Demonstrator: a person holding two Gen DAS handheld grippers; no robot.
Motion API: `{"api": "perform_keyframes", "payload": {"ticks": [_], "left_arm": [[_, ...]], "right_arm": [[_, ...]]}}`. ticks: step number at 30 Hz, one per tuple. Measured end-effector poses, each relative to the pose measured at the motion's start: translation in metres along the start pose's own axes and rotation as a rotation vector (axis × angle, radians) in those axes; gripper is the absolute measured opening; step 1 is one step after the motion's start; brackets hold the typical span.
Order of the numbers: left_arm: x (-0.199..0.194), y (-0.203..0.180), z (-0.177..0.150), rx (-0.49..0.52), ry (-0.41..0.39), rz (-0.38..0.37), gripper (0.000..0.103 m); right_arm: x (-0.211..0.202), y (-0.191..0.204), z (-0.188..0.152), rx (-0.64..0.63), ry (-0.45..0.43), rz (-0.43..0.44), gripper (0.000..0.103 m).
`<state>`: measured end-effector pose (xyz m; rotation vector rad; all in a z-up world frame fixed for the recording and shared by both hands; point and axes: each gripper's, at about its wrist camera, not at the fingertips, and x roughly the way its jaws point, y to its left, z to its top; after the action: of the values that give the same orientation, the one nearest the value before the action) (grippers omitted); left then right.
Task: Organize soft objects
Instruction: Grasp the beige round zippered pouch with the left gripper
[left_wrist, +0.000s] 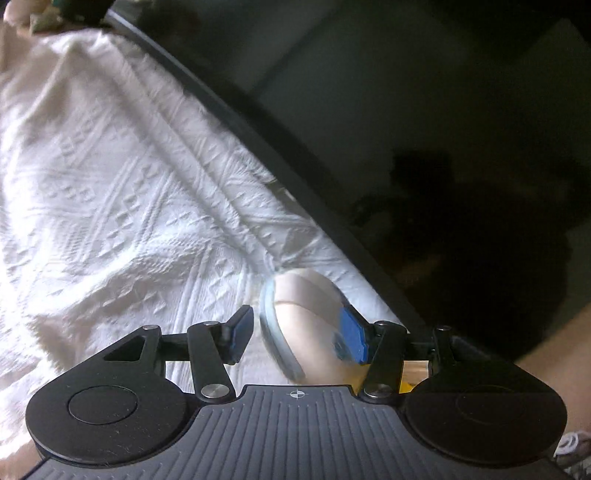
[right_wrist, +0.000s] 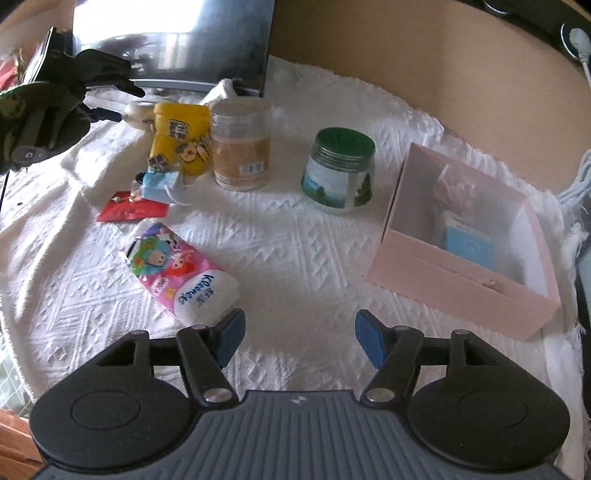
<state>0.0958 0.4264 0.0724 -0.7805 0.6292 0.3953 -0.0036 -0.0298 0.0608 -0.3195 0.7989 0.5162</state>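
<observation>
R gripper (right_wrist: 299, 341) spread, empty; pink Kleenex pack (right_wrist: 181, 271) lies flat nearby.

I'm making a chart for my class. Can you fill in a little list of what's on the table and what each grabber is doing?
cover: white patterned cloth
box: pink box, open, right side, small items inside
tissues: Kleenex pack, lying near the right gripper's left finger
jars: green-lidded jar; clear jar
other: yellow container; red packet
right gripper: open, nothing between its fingers
left gripper: a blurred beige roundish thing between its fingers; grip unclear
</observation>
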Motion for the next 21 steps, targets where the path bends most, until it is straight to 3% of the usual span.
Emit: {"api": "perform_keyframes", "payload": {"ticks": [11, 21], "left_arm": [[0.038, -0.021, 0.008, 0.095, 0.026, -0.037, 0.058], [-0.001, -0.033, -0.006, 0.193, -0.017, -0.043, 0.051]], "right_arm": [[0.019, -0.009, 0.0, 0.054, 0.061, -0.022, 0.066], [0.025, -0.01, 0.004, 0.049, 0.038, -0.021, 0.066]]}}
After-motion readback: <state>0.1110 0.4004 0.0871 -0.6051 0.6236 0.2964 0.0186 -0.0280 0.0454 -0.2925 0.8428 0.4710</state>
